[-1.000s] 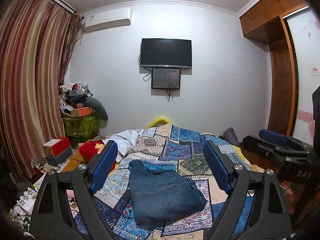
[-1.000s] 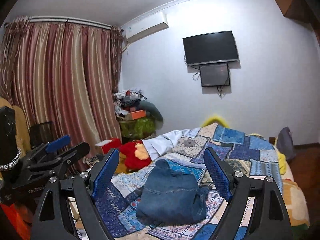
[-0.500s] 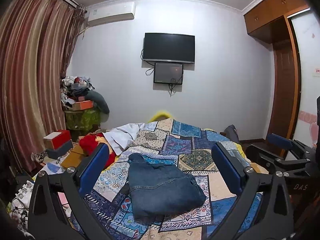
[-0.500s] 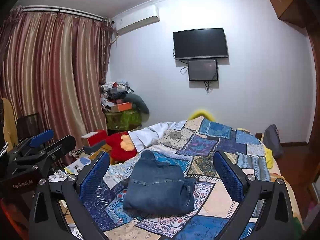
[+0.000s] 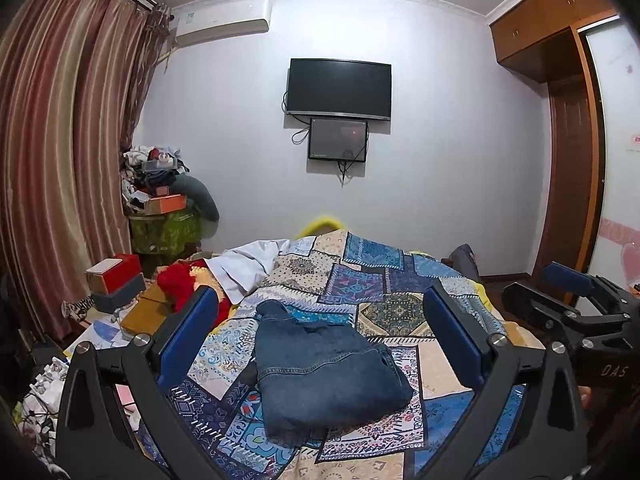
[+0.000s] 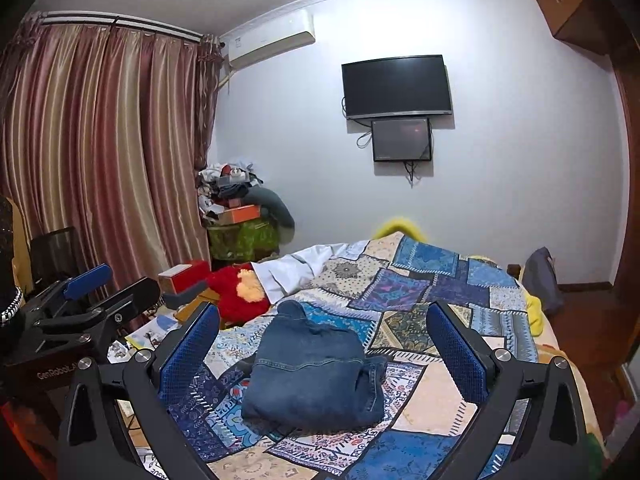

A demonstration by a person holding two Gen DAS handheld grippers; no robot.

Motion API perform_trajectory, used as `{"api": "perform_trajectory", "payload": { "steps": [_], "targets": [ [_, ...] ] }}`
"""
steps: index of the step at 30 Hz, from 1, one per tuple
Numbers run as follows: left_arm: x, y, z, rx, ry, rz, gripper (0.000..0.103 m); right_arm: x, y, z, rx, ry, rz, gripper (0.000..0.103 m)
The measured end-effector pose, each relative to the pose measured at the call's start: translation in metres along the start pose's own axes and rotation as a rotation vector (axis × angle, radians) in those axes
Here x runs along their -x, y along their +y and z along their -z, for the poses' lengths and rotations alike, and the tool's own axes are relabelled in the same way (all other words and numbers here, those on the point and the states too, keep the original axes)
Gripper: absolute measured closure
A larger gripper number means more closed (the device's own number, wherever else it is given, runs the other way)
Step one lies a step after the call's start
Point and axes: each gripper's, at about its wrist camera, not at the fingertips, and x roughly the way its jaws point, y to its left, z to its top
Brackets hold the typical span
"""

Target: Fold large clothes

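Two grippers hang above the near end of the bed, both spread wide with nothing between their blue pads; their jaws have just been opening. Left gripper (image 5: 320, 336) and right gripper (image 6: 322, 340) frame the folded denim garment (image 5: 324, 372), which lies clear of them (a compact bundle) on the patchwork bedspread (image 5: 384, 280), toward its near edge, a red plush toy (image 6: 240, 292) at the left edge.

Shown: one folded jeans (image 5: 324, 368), one bed (image 5: 404, 308), two screens (image 5: 339, 88), one red toy (image 6: 236, 292), two grippers (image 5: 320, 340).
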Motion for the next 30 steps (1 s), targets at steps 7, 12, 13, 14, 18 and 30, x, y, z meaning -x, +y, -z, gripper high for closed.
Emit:
{"api": "perform_trajectory", "payload": {
  "steps": [7,12,13,14,18,30],
  "targets": [
    [-0.0005,0.001,0.0012,-0.005,0.001,0.005,0.0,0.0012,-0.0007,0.0002,-0.002,-0.001,-0.001,0.0],
    [-0.0015,0.0001,0.0018,-0.004,0.003,0.008,0.0,0.0011,-0.0007,-0.0002,0.001,-0.001,0.006,0.0],
    [-0.0015,0.0002,0.0017,-0.002,0.004,0.01,0.0,0.0008,-0.0009,0.0002,0.0,0.0,0.006,0.0],
    [-0.0016,0.0008,0.0015,0.0,0.006,0.013,0.0,0.001,-0.0007,0.0001,-0.001,-0.001,0.007,0.0],
    [-0.0029,0.0023,0.0003,0.007,0.012,0.028,0.0,0.0015,0.0003,0.0018,-0.001,0.002,0.01,0.0],
    [-0.007,0.0049,0.0007,0.016,0.032,0.059,0.0,0.0027,0.0018,0.0002,-0.002,-0.003,0.019,0.0]
  ]
}}
